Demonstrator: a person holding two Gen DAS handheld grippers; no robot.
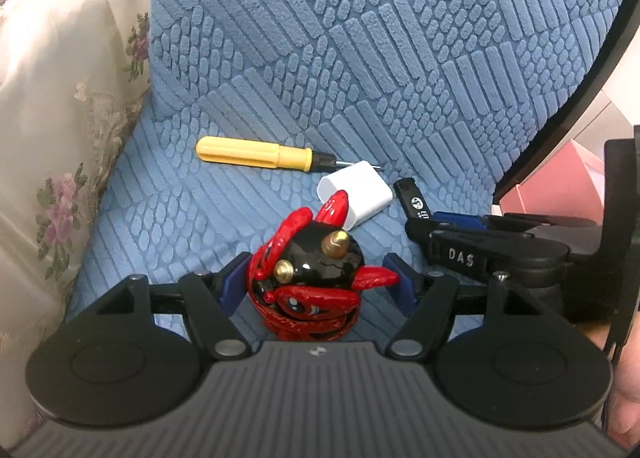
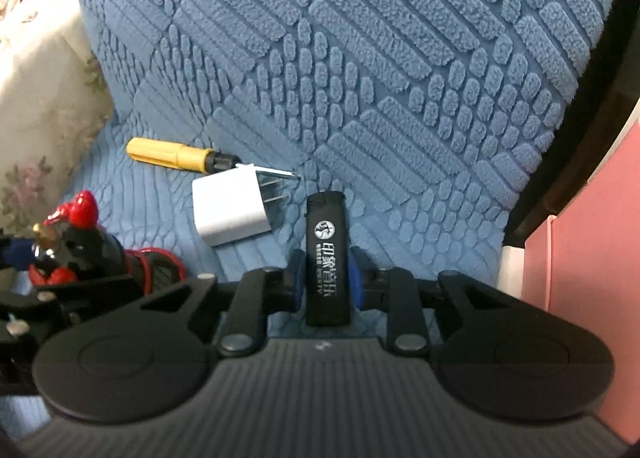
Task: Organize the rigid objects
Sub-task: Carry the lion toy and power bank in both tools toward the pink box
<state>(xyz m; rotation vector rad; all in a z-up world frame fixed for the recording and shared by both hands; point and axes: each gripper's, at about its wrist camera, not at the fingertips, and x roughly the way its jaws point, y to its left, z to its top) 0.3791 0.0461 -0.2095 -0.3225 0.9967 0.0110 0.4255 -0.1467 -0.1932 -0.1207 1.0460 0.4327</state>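
On a blue textured sofa seat lie a yellow-handled screwdriver (image 1: 256,153) (image 2: 176,155) and a white plug adapter (image 1: 356,193) (image 2: 230,209). My left gripper (image 1: 316,282) is shut on a red and black figurine with brass horns (image 1: 312,274), which also shows in the right wrist view (image 2: 76,242). My right gripper (image 2: 326,282) is shut on a black lighter with white print (image 2: 326,258). The right gripper and lighter (image 1: 412,201) appear at the right of the left wrist view, just right of the adapter.
The blue sofa backrest (image 1: 380,37) rises behind the objects. A cream floral cloth (image 1: 60,117) covers the left side. A pink box (image 2: 580,258) and a dark curved sofa edge (image 2: 580,117) stand at the right.
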